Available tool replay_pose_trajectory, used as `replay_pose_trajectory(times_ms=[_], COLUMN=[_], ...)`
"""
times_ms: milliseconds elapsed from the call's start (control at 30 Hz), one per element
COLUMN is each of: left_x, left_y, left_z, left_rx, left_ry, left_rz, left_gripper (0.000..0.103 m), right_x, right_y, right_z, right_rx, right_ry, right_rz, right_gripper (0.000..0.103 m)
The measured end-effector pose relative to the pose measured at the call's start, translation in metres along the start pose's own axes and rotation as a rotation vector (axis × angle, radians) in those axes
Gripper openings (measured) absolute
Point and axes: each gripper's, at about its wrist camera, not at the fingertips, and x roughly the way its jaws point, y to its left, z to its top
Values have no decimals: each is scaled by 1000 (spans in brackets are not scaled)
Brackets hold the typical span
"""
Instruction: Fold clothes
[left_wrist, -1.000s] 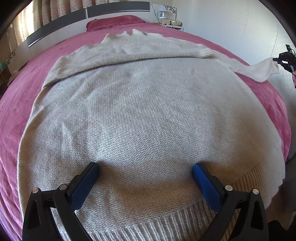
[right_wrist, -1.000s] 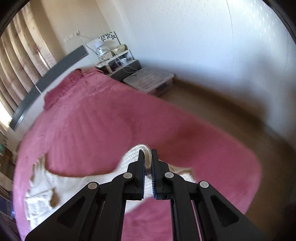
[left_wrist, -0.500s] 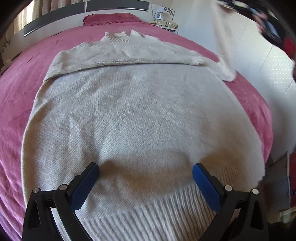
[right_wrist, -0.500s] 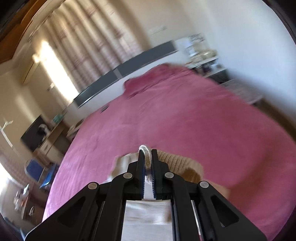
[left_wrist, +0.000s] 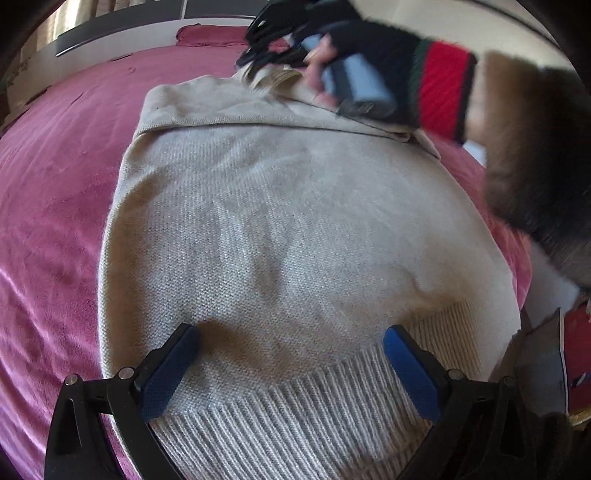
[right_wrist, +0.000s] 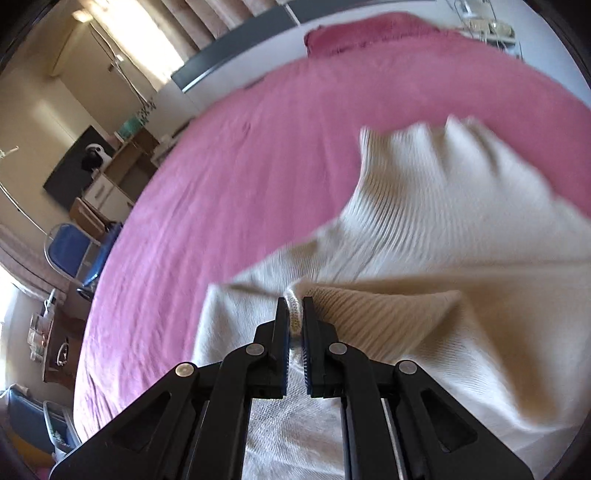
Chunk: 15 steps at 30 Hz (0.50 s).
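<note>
A cream knit sweater (left_wrist: 295, 229) lies flat on the pink bed (left_wrist: 55, 206), ribbed hem toward me. My left gripper (left_wrist: 290, 354) is open, its blue pads resting on the fabric just above the hem. One sleeve lies folded across the chest. My right gripper (right_wrist: 294, 314) is shut on the cuff of the other sleeve (right_wrist: 406, 306), carried over the sweater's upper part near the collar (right_wrist: 443, 147). In the left wrist view the right gripper (left_wrist: 258, 61) and the hand holding it (left_wrist: 332, 55) hover blurred over the collar end.
A pink pillow (right_wrist: 354, 33) and a grey headboard (right_wrist: 236, 55) mark the far end of the bed. A sleeve with a red cuff (left_wrist: 443, 88) reaches in from the right. A blue chair (right_wrist: 70, 254) and shelves stand beside the bed's left side.
My right gripper has swung the sleeve from off the bed's right side up and over onto the sweater's chest. The left gripper stays put on the hem.
</note>
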Motion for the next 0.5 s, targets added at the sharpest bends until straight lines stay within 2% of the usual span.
replay_pose_trajectory(times_ms=[100, 267, 500], left_x=[0, -2, -10], left_y=[5, 11, 13], left_z=[-2, -4, -7], left_rx=[-16, -32, -50], left_ry=[-14, -33, -36], left_rz=[-16, -34, -37], left_gripper=[103, 103, 103], right_x=[-3, -44, -51], right_y=[-5, -1, 34], right_z=[0, 17, 25], right_rx=[4, -18, -58], right_ry=[-30, -75, -74], right_rz=[0, 45, 99], right_gripper=[6, 6, 6])
